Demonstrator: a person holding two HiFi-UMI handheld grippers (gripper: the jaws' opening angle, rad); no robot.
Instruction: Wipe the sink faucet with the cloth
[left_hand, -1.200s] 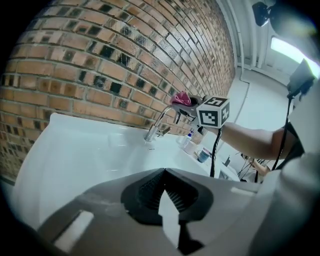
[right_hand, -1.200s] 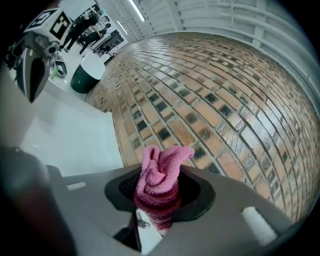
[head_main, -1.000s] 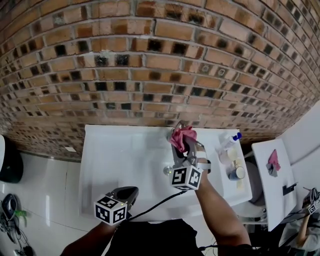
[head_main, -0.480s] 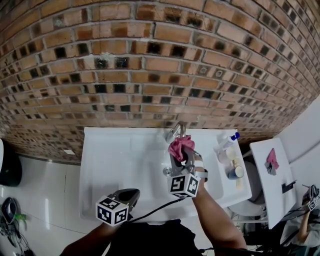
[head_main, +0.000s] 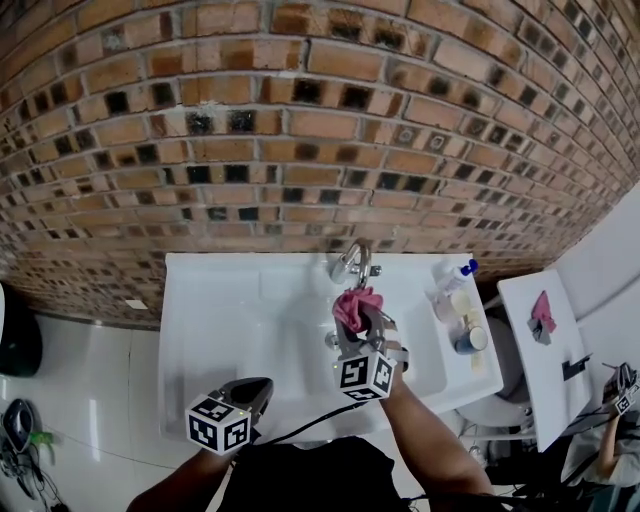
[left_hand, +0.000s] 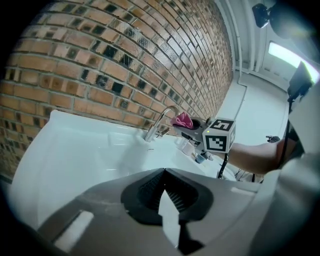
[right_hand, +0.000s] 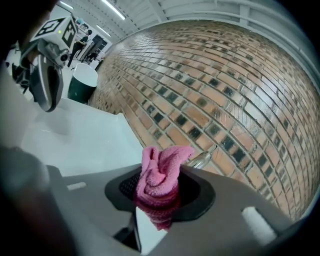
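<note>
Right claw (head_main: 352, 320) pinching the pink cloth (head_main: 352, 306) just short of the faucet (head_main: 352, 263).

The right claw (right_hand: 157, 202) is closed on the bunched cloth (right_hand: 160, 180), which sticks up out of its jaws. In the head view the cloth sits at 6 o'clock from the faucet and just beside it. Whether the two touch cannot be told. In the right gripper view the chrome spout (right_hand: 202, 159) shows close behind the cloth at 2 o'clock. The left claw (head_main: 258, 388) hangs at 7 o'clock from the right one, over the front edge of the white sink (head_main: 200, 300). Its jaws (left_hand: 167, 195) are together with nothing between them. A spray bottle (head_main: 455, 282) stands at 3 o'clock from the faucet. The brick wall (head_main: 300, 120) rises at 12 o'clock.
</note>
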